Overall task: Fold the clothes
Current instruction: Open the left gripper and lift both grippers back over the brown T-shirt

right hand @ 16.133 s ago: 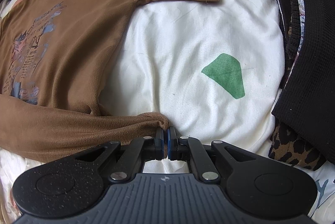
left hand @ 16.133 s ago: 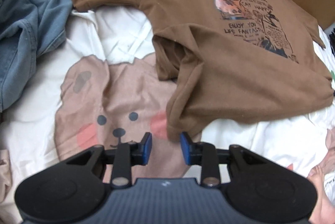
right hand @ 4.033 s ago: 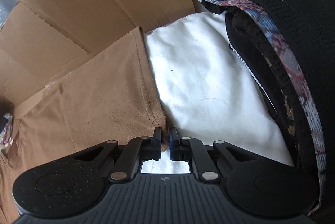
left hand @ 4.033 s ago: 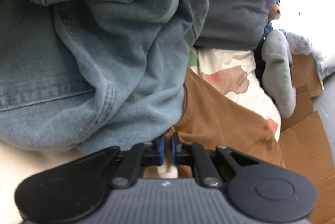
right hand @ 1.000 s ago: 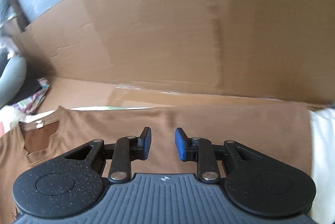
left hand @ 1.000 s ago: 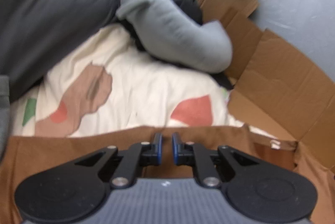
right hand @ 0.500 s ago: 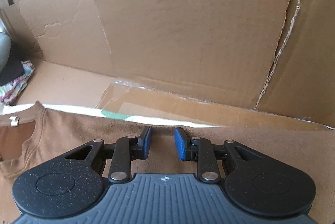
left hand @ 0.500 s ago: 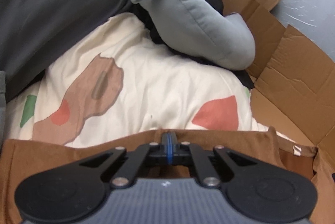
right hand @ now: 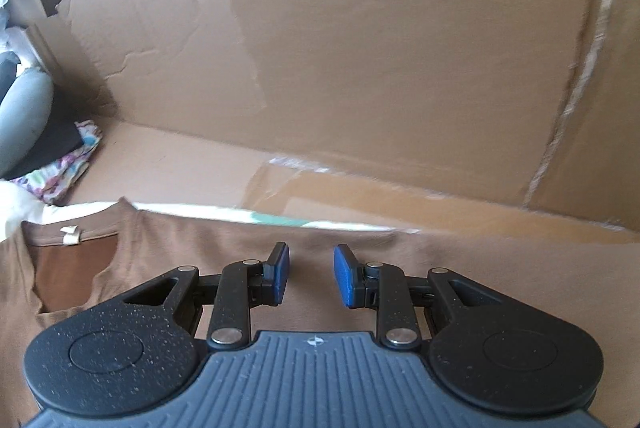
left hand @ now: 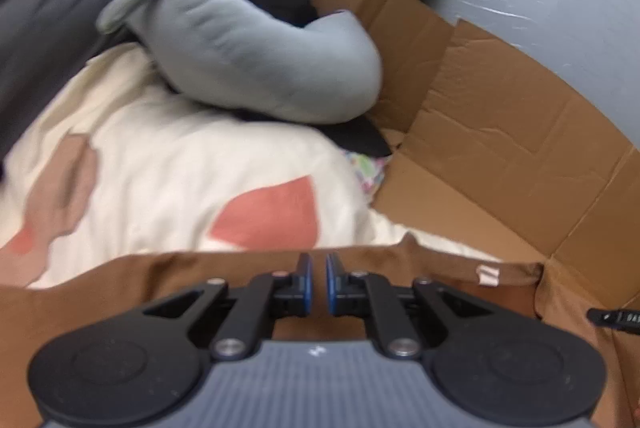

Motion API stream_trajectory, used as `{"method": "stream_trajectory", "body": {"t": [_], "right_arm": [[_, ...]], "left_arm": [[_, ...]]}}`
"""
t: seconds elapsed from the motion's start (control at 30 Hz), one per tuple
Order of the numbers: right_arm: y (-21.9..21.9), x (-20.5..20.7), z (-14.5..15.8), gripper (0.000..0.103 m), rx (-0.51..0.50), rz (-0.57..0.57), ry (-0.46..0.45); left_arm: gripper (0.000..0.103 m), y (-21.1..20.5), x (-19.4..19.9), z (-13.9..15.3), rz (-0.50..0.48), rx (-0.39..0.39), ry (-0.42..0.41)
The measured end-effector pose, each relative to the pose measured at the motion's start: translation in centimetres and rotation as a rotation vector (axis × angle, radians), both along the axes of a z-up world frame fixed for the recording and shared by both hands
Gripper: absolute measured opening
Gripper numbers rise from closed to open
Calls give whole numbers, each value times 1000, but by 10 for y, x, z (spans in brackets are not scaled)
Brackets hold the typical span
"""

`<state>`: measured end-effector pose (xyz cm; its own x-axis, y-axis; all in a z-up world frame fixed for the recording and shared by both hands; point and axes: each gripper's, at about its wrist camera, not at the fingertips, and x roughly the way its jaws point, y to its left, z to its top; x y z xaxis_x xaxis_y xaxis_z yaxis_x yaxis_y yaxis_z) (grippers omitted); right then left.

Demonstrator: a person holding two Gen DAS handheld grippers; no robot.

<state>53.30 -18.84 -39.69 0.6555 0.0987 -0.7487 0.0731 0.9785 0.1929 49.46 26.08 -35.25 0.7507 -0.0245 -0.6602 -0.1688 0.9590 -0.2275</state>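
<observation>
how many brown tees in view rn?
1. The brown T-shirt lies flat on the bedsheet under both grippers, its collar toward the cardboard. More clothes may be out of frame.

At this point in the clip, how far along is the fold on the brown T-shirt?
Done: the brown T-shirt lies spread flat, collar showing. In hand: nothing; the left gripper is slightly parted and the right gripper is open over the top edge. Left: no fold is visible yet.

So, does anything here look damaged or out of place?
The cardboard wall behind the brown T-shirt is creased, with a long torn crack on its right side. The T-shirt itself lies flat, collar neat.
</observation>
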Motion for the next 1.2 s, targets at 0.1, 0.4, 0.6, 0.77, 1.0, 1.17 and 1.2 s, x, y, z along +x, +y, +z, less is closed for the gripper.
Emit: {"method": "stream_trajectory", "body": {"t": [0.1, 0.4, 0.6, 0.77, 1.0, 1.17, 1.2], "right_arm": [[17, 5, -3, 33, -4, 27, 1], [30, 6, 0, 43, -31, 43, 19], [14, -26, 13, 52, -31, 58, 1], [-5, -48, 27, 56, 44, 63, 13], [-43, -95, 64, 86, 102, 7, -20], [-68, -122, 76, 87, 109, -17, -19], [-73, -128, 77, 87, 110, -21, -9]], "left_arm": [[8, -7, 9, -6, -12, 11, 8], [12, -19, 8, -11, -28, 49, 42], [54, -31, -2, -8, -77, 64, 86], [74, -41, -10, 8, -80, 94, 100], [86, -70, -10, 36, -116, 69, 134], [87, -104, -2, 53, -180, 77, 132], [88, -111, 0, 56, -191, 77, 140]]}}
